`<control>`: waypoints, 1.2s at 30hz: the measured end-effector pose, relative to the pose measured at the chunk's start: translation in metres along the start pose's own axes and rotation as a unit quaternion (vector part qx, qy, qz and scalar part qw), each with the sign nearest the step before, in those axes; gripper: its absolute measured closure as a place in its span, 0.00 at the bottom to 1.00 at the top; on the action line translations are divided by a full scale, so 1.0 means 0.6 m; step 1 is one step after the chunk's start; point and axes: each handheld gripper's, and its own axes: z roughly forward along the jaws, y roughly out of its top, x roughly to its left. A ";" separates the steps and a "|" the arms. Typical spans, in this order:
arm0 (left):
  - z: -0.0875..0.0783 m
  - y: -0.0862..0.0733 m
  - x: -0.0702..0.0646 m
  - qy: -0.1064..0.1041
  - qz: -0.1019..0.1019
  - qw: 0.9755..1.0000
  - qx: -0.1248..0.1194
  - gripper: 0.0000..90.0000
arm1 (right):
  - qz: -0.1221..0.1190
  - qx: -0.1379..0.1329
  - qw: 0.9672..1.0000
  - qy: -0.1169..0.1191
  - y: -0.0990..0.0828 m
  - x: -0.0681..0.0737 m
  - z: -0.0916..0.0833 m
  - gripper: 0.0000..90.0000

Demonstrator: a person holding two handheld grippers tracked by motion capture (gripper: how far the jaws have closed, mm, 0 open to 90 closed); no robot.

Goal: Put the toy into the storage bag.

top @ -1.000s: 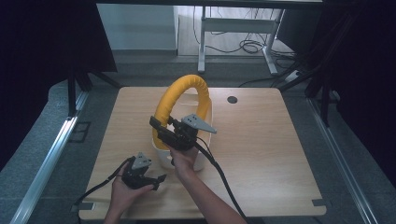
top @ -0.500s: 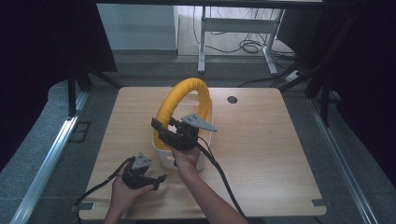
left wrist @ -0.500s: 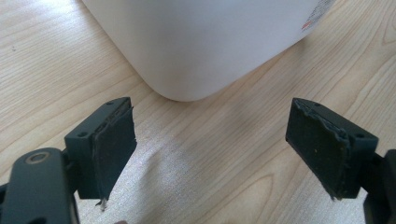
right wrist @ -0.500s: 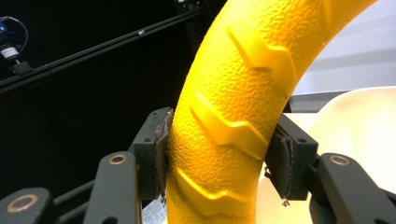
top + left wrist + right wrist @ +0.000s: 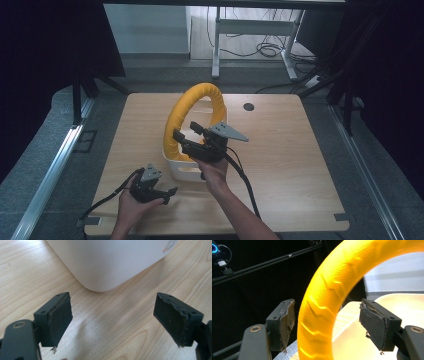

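Black hand-held gripper [image 5: 192, 137] (grey three-cornered plate [image 5: 228, 132]), frayed pads [image 5: 287, 323].

The bench [image 5: 280, 165] is softly lit from above, dark curtains all around. The yellow ring [image 5: 324, 305] looks blurry up close.

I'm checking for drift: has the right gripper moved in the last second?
No. The right gripper sits at the same spot on the yellow ring, over the white bin; its open jaws straddle the ring.
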 end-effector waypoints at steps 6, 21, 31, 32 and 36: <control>-0.001 0.000 -0.001 0.003 -0.001 1.000 0.002 0.17 | -0.007 -0.008 1.000 -0.004 0.002 -0.015 -0.034 0.37; 0.001 -0.002 -0.002 0.002 0.001 1.000 0.003 0.17 | -0.025 -0.005 0.995 -0.092 -0.011 -0.130 -0.140 0.42; 0.002 -0.002 -0.003 0.003 0.001 1.000 0.007 0.17 | -0.019 0.011 0.989 -0.144 -0.044 -0.207 -0.205 0.43; 0.002 -0.002 -0.003 0.003 0.001 1.000 0.007 0.17 | -0.019 0.011 0.989 -0.144 -0.044 -0.207 -0.205 0.43; 0.003 -0.002 -0.003 0.004 0.001 1.000 0.008 0.17 | -0.012 0.010 0.988 -0.152 -0.057 -0.220 -0.217 0.43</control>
